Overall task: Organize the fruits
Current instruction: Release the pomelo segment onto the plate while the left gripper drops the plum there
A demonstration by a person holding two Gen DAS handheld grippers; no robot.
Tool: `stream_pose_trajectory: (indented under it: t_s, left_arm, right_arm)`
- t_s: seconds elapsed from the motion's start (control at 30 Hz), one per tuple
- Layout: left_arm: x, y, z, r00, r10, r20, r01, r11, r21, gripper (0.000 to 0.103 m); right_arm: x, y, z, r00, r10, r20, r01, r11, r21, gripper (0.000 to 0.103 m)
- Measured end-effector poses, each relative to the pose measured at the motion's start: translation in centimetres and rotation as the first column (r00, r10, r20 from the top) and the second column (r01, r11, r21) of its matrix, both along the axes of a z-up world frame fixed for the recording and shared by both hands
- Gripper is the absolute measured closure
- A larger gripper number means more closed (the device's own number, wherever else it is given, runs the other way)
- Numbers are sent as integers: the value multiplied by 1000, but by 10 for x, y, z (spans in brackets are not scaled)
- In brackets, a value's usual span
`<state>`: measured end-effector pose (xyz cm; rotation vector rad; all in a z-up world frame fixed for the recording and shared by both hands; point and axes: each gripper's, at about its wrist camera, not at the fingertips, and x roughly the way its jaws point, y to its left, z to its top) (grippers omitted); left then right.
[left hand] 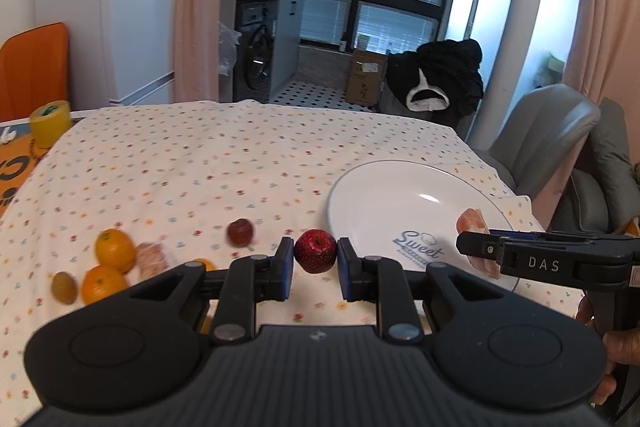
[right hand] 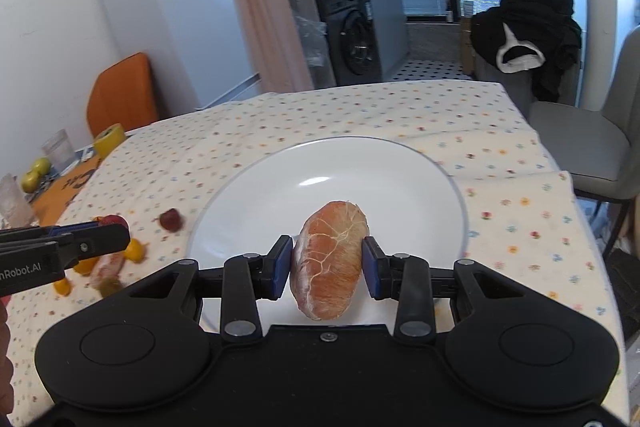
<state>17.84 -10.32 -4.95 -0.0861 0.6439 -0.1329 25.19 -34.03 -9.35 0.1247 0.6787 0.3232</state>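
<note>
floral tablecloth under white plate; kitchen behind.

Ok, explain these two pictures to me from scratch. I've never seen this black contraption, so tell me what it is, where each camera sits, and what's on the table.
There is no robot here. A person holds a two-finger clamp in each hand, and each clamp carries a wide-angle camera looking out along its fingers, so the black shape at the bottom of each picture is the clamp itself.

The left wrist view shows the left gripper closed on a small red apple. The right wrist view shows the right gripper closed on a peeled grapefruit segment, held over a white plate with nothing resting on it.

On the flowered tablecloth lie two oranges, a kiwi, another peeled segment and a second dark red fruit. It is blurred, so I cannot name it.
</note>
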Motion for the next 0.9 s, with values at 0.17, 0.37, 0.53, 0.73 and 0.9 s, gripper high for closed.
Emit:
stream_pose_trajectory:
  t_s: [0.17,0.37,0.53,0.73,0.9]
  left_arm:
    - [12,-13,-3,1000,-27,-9,27,1000,-2,82]
    - [24,-28,-6,998,-63,-19,63,998,-2,82]
    - [28,-37,-9,995,-92,-27,92,996,-5,82]
    - [28,-39,-7,996,-88,-21,88,996,-8,79]
    - [22,-28,-4,998,-59,-31,58,998,-20,77]
  right_arm:
    - [5,-6,-5,1000,-11,-22,11,1000,-2,62]
    - [3,-13,-3,1000,-25,-6,25,1000,13,58]
    - [-1,-19,0,999,-38,0,38,999,33,58]
    - [-6,-22,5,999,-49,10,48,997,53,48]
    - [-13,-22,9,998,-63,22,61,995,77,29]
